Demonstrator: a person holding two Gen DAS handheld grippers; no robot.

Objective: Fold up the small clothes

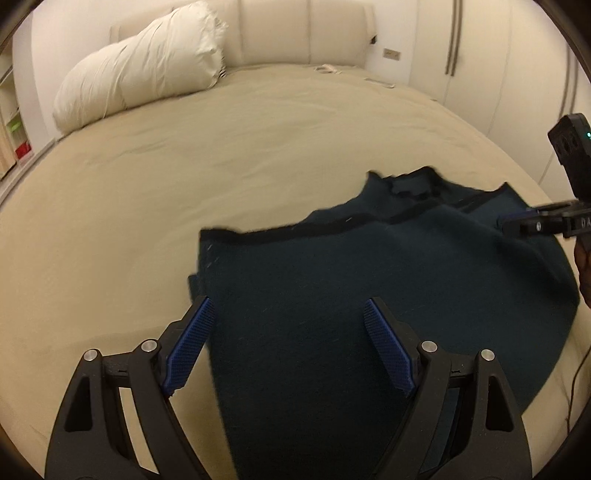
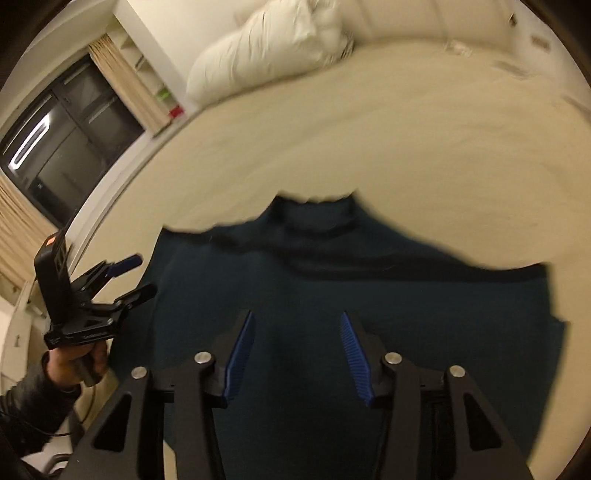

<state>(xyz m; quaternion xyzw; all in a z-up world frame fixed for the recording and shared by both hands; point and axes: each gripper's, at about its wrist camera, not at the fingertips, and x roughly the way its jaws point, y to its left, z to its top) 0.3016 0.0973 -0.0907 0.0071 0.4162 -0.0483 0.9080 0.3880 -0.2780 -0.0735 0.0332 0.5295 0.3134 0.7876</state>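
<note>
While the dark teal garment (image 1: pixel 332 280) lay rumpled on the beige bed (image 1: pixel 184 166), black-trimmed edge uppermost, left gripper (image 1: pixel 288 314) and right gripper (image 2: pixel 297 325) hovered over it, jaws apart, gripping nothing.

A wide bed (image 1: pixel 258 147) covered in a smooth beige sheet carries everything here. A dark teal knitted garment (image 1: pixel 332 288) lies spread flat on the near part of it, its upper edge rumpled and partly folded over. A plump white pillow (image 1: pixel 140 70) rests at the far end against the cream padded headboard (image 1: pixel 295 33). Some small pale items (image 1: pixel 328 68) lie near the headboard, too blurred to identify.
</note>
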